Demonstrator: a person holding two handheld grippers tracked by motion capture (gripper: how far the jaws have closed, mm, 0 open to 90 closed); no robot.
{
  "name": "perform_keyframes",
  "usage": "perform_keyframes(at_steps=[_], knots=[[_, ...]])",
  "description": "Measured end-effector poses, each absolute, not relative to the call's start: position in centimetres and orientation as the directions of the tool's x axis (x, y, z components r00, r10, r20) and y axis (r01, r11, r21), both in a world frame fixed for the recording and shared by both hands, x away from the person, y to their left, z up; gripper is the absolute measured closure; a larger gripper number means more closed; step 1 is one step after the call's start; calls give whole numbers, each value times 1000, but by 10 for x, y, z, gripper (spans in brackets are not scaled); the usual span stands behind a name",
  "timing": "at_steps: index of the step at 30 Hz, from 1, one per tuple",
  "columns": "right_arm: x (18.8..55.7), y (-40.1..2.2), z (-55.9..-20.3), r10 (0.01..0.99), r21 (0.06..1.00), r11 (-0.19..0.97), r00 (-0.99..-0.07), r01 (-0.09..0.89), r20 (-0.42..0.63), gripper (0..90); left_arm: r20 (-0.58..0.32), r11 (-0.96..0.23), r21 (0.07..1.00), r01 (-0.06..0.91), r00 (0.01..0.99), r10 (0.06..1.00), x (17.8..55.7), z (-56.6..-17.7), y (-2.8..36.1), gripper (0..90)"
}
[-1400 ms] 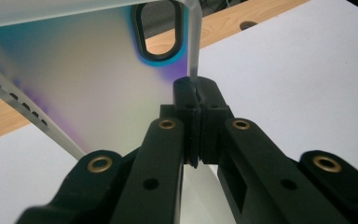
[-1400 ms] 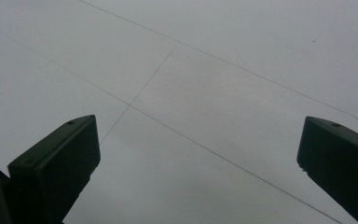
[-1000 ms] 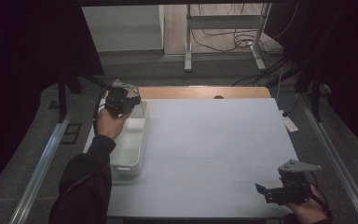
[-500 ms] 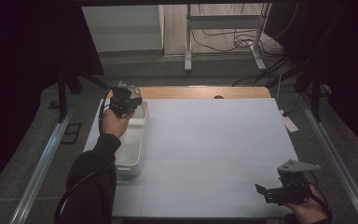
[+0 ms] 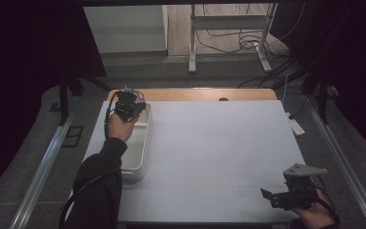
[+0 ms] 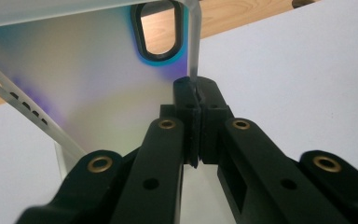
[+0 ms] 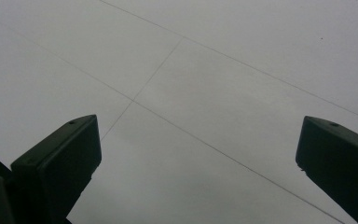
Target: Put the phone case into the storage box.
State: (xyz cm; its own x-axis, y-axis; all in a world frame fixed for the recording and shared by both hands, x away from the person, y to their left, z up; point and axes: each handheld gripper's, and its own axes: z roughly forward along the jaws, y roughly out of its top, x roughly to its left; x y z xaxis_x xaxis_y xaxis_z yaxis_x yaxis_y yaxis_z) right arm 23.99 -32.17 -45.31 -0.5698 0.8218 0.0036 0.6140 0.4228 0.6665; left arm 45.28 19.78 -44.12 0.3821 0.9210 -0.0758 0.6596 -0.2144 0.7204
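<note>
A long white plastic tray [image 5: 140, 143] lies along the left side of the white table [image 5: 219, 143]. My left gripper [image 5: 128, 106] is at the tray's far end, shut on the thin edge of its wall. In the left gripper view the black jaws [image 6: 195, 88] pinch that edge just below the tray's [image 6: 98, 84] oval handle hole [image 6: 157, 30]. My right gripper [image 5: 269, 197] rests near the table's front right corner, pointing left. Its jaws [image 7: 198, 140] stand wide open over bare table, with nothing between them.
A strip of wooden tabletop [image 5: 209, 94] shows past the white sheet's far edge. Metal rails [image 5: 43, 167] run along both sides of the table. A metal stand [image 5: 228, 43] and cables are on the floor behind it.
My left gripper has shifted slightly right and sunk a little at the tray's far end, still shut on its wall. The right gripper has not moved.
</note>
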Motion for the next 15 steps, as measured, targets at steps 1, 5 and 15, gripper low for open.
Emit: perform_keyframes(at_steps=[1, 5, 15], knots=[[240, -322, -453, 822, 666, 423, -570, 614, 4, 2, -76, -214, 719, 661, 381, 921, 453, -442, 198, 880], [240, -322, -453, 822, 665, 423, -569, 615, 4, 2, -76, -215, 713, 668, 377, 923, 455, -444, 196, 880], [240, -322, -453, 823, 663, 424, -568, 617, 2, 5, -85, -213, 685, 697, 367, 926, 462, -451, 193, 880]])
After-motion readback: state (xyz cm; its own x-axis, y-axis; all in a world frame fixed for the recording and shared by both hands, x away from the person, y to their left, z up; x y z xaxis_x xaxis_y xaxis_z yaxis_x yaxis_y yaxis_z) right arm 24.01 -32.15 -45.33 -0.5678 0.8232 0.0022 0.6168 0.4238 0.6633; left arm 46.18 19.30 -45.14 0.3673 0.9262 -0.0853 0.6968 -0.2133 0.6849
